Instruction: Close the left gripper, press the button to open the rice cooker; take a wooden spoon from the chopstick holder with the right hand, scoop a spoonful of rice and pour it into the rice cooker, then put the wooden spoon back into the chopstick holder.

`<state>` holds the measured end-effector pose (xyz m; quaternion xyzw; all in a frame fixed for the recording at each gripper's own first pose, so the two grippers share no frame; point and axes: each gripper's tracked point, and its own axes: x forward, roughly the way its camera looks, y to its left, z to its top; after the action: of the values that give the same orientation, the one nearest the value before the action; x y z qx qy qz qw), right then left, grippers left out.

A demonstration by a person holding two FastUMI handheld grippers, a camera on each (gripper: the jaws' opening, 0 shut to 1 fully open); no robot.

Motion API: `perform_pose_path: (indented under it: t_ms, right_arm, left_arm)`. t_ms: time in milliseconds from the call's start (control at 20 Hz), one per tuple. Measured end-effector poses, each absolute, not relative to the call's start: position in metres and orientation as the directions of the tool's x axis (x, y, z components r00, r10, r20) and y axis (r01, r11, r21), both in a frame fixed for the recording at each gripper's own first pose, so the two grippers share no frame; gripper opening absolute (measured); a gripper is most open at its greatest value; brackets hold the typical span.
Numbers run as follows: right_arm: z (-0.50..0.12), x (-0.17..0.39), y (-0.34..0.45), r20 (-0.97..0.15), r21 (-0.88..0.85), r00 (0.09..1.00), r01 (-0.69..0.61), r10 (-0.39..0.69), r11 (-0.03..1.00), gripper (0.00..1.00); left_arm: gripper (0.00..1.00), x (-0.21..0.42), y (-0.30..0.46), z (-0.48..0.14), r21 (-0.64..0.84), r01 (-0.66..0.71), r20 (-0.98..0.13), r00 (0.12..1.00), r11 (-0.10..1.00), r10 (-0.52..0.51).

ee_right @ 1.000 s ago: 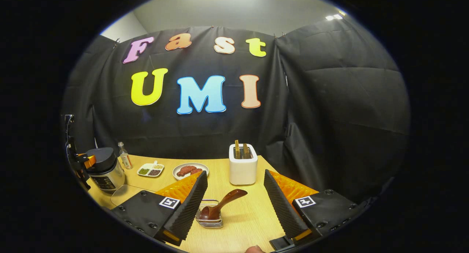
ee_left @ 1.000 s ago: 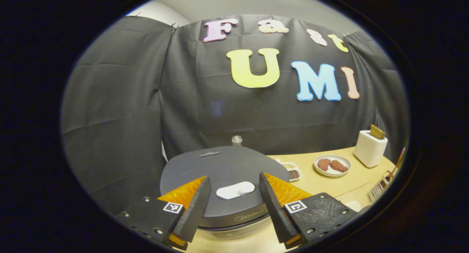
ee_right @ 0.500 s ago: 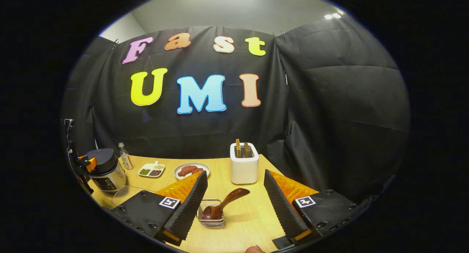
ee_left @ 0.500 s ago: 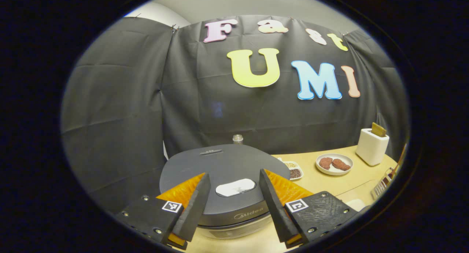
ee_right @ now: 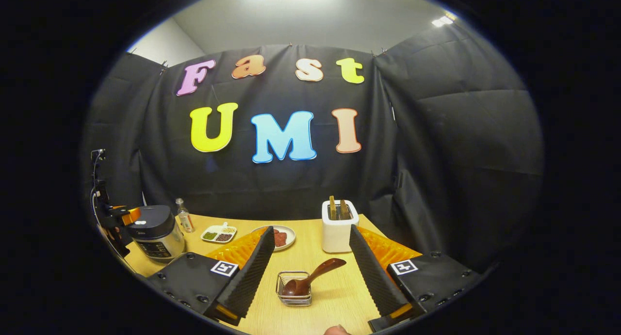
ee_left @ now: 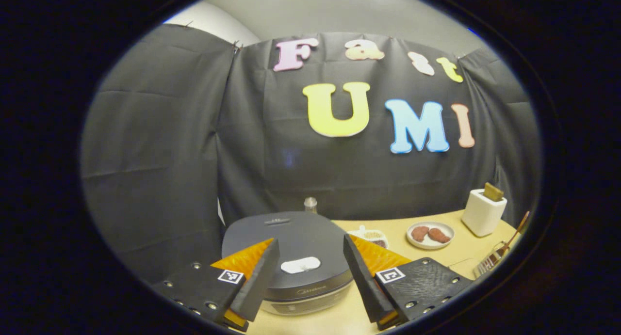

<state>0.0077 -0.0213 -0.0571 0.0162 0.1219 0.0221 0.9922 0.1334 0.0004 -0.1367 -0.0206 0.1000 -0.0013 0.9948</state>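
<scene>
Hovering wide open, left gripper framed the shut rice cooker at bottom centre — holding nothing. Right gripper gaped empty over wooden spoon in chopstick holder, lower centre.

Left gripper: two wedge-shaped fingers with ribbed inner faces, each mounted on a black textured block carrying a square black-and-white tag and round silver screws. Right gripper: same build, ribbed wedge fingers, black blocks, one square tag each, dark screws along the edges. A fingertip shows at the lower edge.
</scene>
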Motion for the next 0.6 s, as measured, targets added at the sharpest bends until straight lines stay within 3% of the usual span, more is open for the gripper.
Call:
perform_pose_path:
  t_ms: [150,600]
  right_arm:
    - [-0.050,0.001,-0.022,-0.202,0.060,0.975,-0.077,0.088,0.995,0.98]
    - [-0.034,-0.029,-0.011,-0.162,0.082,0.976,-0.137,0.148,0.987,0.98]
  left_arm:
    - [0.82,0.094,-0.023,-0.084,-0.018,0.031,-0.129,0.991,0.999,-0.034]
    - [0.82,0.003,-0.021,-0.006,-0.009,0.034,-0.032,0.999,0.999,-0.035]
